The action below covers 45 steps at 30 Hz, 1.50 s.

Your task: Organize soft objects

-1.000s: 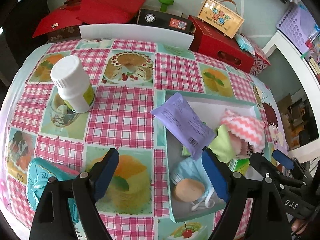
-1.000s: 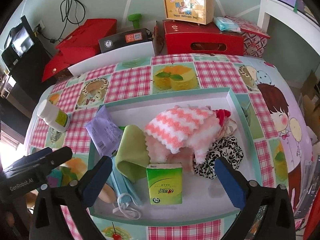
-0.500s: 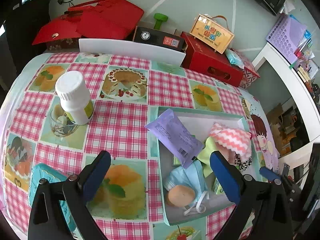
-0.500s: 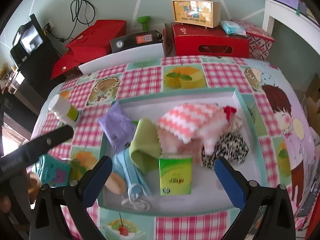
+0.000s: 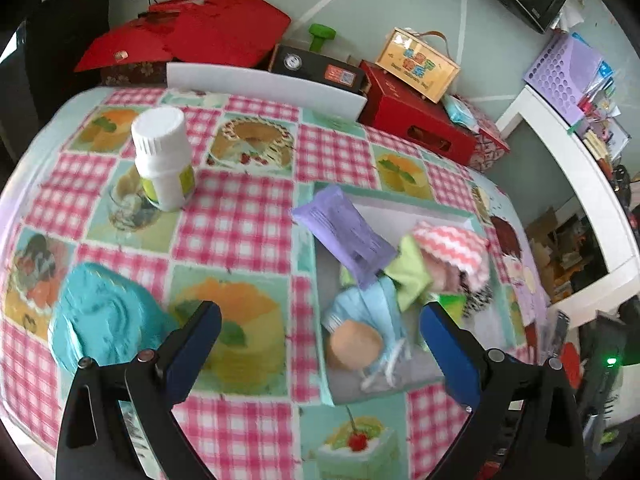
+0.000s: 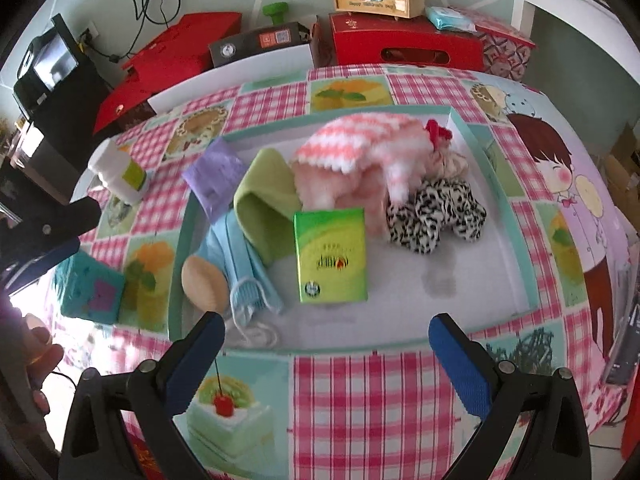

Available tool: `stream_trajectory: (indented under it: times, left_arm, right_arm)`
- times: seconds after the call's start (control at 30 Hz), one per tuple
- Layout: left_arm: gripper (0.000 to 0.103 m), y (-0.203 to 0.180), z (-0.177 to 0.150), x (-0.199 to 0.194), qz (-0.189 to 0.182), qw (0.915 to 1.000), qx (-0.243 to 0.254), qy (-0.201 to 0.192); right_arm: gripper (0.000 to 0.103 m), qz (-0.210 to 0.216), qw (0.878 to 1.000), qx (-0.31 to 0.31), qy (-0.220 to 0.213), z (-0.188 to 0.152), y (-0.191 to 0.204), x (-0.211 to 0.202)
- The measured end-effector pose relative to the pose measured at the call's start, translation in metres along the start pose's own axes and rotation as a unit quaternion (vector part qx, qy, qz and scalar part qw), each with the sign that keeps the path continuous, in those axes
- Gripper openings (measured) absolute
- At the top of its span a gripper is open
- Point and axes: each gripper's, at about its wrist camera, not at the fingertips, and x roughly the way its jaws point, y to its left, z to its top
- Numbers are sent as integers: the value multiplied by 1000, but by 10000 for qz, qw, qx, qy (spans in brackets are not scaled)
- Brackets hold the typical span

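A: Claw status?

B: Left claw (image 5: pixel 320 344) jaws wide apart, nothing between them; it hangs over the counter (image 5: pixel 240 232) at the tray's left wall. Right claw (image 6: pixel 326 354) also spread wide, empty, over the near rim of the tray (image 6: pixel 516 248).

A: Where's the soft stuff?

B: All in the tray, bunched in its left and far half. Pink-and-white knit piece (image 6: pixel 360 140) at the far side, lying on a pale pink fluffy item (image 6: pixel 332 188). Leopard-print scrunchie (image 6: pixel 436 212) just right of that, touching it. Green cloth (image 6: pixel 264 208) left of the pink pile, with the green tissue pack (image 6: pixel 330 256) leaning against both. Blue face mask (image 6: pixel 236 256) along the tray's left side, loops trailing toward the near rim. Tan round puff (image 6: pixel 204 280) in the near left corner, touching the mask. Purple packet (image 6: pixel 216 176) sits tilted over the tray's far left wall, half in and half out.

A: Right half of the tray?

B: Bare white floor toward the near right corner.

A: Anything outside the tray?

B: White bottle (image 5: pixel 164 160) upright near the counter's far left corner. Teal item (image 5: pixel 104 312) near the left edge, just beside the left claw's left finger. Can't tell what it is; it's blurred in the left wrist view.
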Motion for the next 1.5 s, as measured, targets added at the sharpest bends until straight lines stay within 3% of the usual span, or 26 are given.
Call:
stream_trajectory:
  times: [0.43, 0.6, 0.93, 1.1, 1.5]
  left_arm:
    - [99, -3, -42, -24, 151, 9996, 218, -53]
    - [99, 3, -58, -30, 402, 9983, 423, 35]
    - [99, 12, -75, -35, 1144, 9917, 557, -207]
    - [99, 18, -80, -26, 1274, 9910, 402, -34]
    - [99, 13, -85, -28, 1678, 9843, 507, -218]
  right_arm:
    - [103, -248, 9989, -401, 44, -27, 9, -6]
    - [103, -288, 9983, -502, -115, -32, 16, -12]
    - [103, -351, 9973, -473, -441, -33, 17, -22]
    - [103, -366, 9966, -537, -516, -34, 18, -24]
    - [103, -344, 9973, -463, -453, -34, 15, -21]
